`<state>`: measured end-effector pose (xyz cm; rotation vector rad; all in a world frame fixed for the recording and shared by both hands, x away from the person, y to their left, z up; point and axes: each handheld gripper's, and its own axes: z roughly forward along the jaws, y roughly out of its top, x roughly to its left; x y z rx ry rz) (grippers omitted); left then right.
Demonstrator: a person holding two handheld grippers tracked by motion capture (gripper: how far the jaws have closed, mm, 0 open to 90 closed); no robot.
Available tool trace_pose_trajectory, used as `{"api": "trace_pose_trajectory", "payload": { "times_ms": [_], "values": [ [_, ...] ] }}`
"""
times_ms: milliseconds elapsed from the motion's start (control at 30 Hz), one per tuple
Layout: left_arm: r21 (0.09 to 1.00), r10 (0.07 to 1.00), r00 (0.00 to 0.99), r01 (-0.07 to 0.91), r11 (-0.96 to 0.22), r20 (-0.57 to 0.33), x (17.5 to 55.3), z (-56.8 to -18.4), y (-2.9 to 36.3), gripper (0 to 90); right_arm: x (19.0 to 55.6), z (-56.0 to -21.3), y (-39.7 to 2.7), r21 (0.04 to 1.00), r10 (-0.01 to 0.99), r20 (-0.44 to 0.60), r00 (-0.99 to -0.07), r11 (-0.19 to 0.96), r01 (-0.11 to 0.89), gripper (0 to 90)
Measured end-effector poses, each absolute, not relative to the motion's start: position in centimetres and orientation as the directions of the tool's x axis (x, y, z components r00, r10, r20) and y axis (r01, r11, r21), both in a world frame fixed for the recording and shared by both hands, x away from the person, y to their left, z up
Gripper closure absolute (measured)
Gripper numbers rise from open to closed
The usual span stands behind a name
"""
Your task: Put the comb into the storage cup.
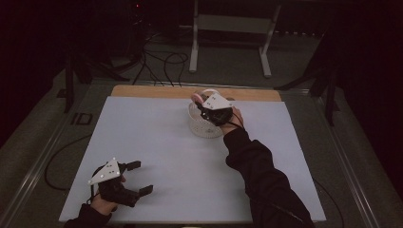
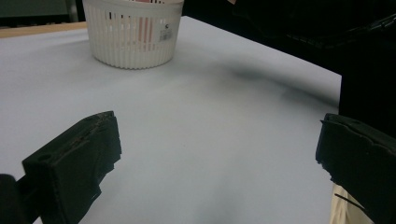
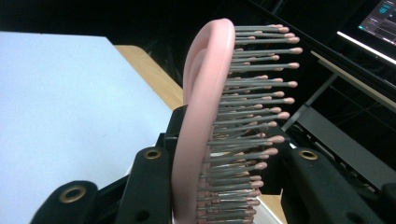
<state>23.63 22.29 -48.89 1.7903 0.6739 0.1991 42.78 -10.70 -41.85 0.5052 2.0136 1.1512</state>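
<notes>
A pink hairbrush (image 3: 205, 116) with grey, pink-tipped bristles stands upright between the black jaws of my right gripper (image 3: 231, 177), which is shut on it. In the high view the right gripper (image 1: 205, 108) hovers over a white slotted basket (image 1: 204, 128) at the far middle of the table, with the brush's pink head (image 1: 196, 98) sticking out past the rim. My left gripper (image 1: 141, 177) rests open near the front left corner, holding nothing. The left gripper view looks between its open jaws (image 2: 219, 154) at the basket (image 2: 133, 35), where something pink shows through the slots.
A white sheet (image 1: 157, 142) covers the table, with a wooden strip (image 1: 142, 91) along the far edge. Cables and a metal stand's legs (image 1: 228, 42) lie on the floor beyond. The person's dark right sleeve (image 1: 256, 171) crosses the right half of the sheet.
</notes>
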Motion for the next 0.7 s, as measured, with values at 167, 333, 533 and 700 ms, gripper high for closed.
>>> {"api": "trace_pose_trajectory", "payload": {
  "times_ms": [167, 333, 533, 700],
  "values": [
    [0.923, 0.536, 0.820, 0.341, -0.178, -0.199, 23.6, -48.9, 22.3, 0.0, 42.5, -42.8, -10.1, 0.820, 0.625, -0.473, -0.621, 0.570, -0.050, 65.0],
    [0.923, 0.536, 0.820, 0.341, -0.177, -0.200, 23.6, -48.9, 22.3, 0.0, 42.5, -43.3, -9.8, 0.820, 0.624, -0.469, -0.625, 0.570, -0.048, 64.9],
    [0.923, 0.534, 0.821, 0.342, -0.176, -0.202, 23.7, -48.9, 22.3, 0.0, 41.9, -43.8, -9.1, 0.802, 0.598, -0.504, -0.623, 0.592, -0.080, 64.6],
    [0.924, 0.537, 0.818, 0.343, -0.169, -0.205, 23.7, -48.8, 22.4, 0.0, 41.3, -44.6, -8.3, 0.790, 0.579, -0.522, -0.626, 0.605, -0.098, 63.1]
  ]
}}
